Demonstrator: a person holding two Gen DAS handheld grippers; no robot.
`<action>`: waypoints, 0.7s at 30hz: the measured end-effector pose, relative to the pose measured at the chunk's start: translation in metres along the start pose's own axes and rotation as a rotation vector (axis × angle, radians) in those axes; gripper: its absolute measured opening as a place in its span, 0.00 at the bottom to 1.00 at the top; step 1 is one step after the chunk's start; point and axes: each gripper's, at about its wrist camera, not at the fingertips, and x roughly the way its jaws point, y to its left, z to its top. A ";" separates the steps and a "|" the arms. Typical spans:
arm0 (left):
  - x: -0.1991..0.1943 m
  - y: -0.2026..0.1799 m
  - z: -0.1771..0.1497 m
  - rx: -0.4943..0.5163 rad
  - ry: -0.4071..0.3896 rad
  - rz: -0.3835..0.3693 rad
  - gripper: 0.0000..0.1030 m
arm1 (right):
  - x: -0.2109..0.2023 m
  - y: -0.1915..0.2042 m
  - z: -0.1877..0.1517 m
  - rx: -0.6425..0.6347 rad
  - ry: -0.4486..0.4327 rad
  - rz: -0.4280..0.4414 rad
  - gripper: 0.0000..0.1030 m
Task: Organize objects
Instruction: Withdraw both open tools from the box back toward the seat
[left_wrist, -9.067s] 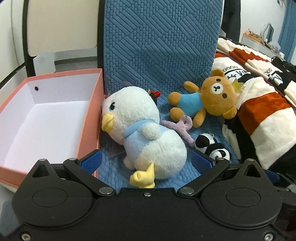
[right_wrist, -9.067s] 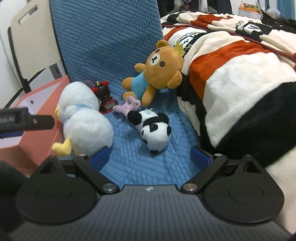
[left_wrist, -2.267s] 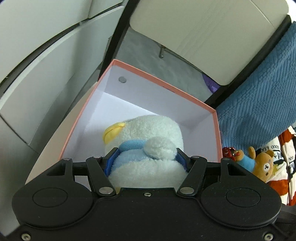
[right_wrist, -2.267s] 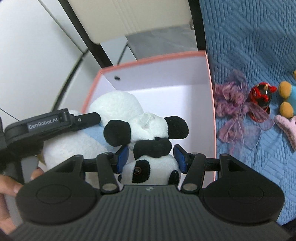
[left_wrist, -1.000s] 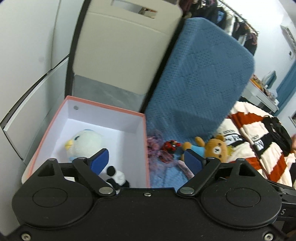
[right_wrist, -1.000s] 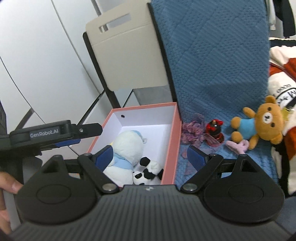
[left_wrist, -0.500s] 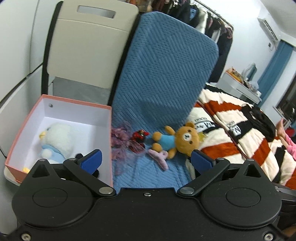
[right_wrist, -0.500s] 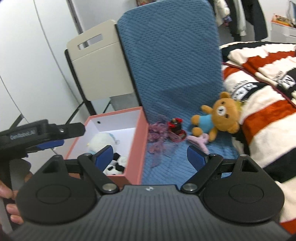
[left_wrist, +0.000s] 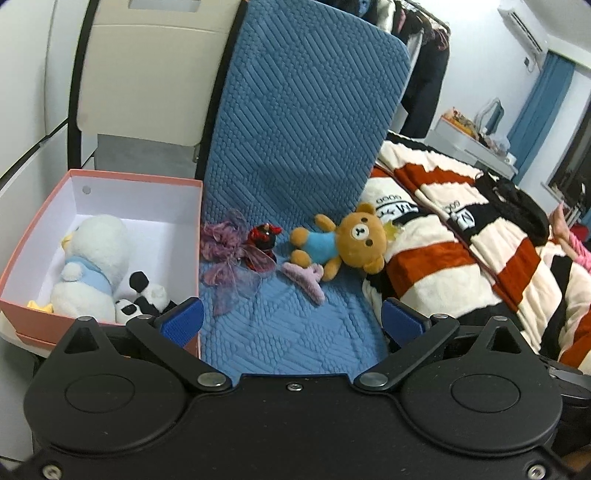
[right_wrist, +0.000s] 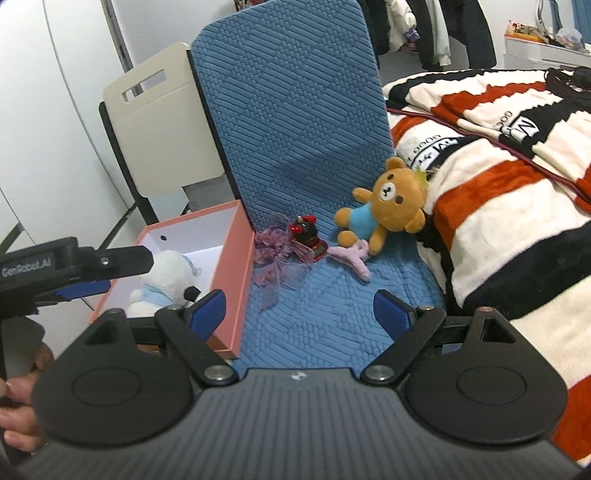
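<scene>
A pink box (left_wrist: 22, 254) (right_wrist: 236, 258) stands left of the blue cushion (left_wrist: 288, 332) (right_wrist: 317, 317). Inside it lie a white duck plush (left_wrist: 92, 258) (right_wrist: 166, 273) and a small panda plush (left_wrist: 144, 295). On the cushion rest a brown bear (left_wrist: 351, 240) (right_wrist: 391, 201), a pink hair claw (left_wrist: 306, 277) (right_wrist: 351, 258), a red and black figure (left_wrist: 262, 236) (right_wrist: 306, 232) and a purple gauze bow (left_wrist: 225, 258) (right_wrist: 275, 254). My left gripper (left_wrist: 291, 317) is open and empty over the cushion's front. My right gripper (right_wrist: 299, 312) is open and empty too, nearer than the toys.
A striped red, cream and black blanket (left_wrist: 461, 243) (right_wrist: 498, 177) lies right of the cushion. A beige chair back (left_wrist: 147, 74) (right_wrist: 155, 140) stands behind the box. The left gripper's body (right_wrist: 66, 266) and a hand (right_wrist: 18, 391) show at the right wrist view's left edge.
Both grippers have swung right, away from the box and toward the cushion. The bear and the small items now sit nearer the middle of each view. Both stay empty.
</scene>
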 end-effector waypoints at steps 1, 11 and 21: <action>0.002 -0.003 -0.003 0.013 0.000 -0.001 0.99 | 0.001 -0.002 -0.003 -0.003 -0.002 -0.001 0.86; 0.034 -0.023 -0.029 0.051 0.007 -0.005 0.99 | 0.019 -0.030 -0.027 -0.039 -0.024 -0.033 0.86; 0.051 -0.025 -0.041 0.067 -0.003 0.000 0.99 | 0.033 -0.054 -0.041 -0.022 -0.028 -0.051 0.86</action>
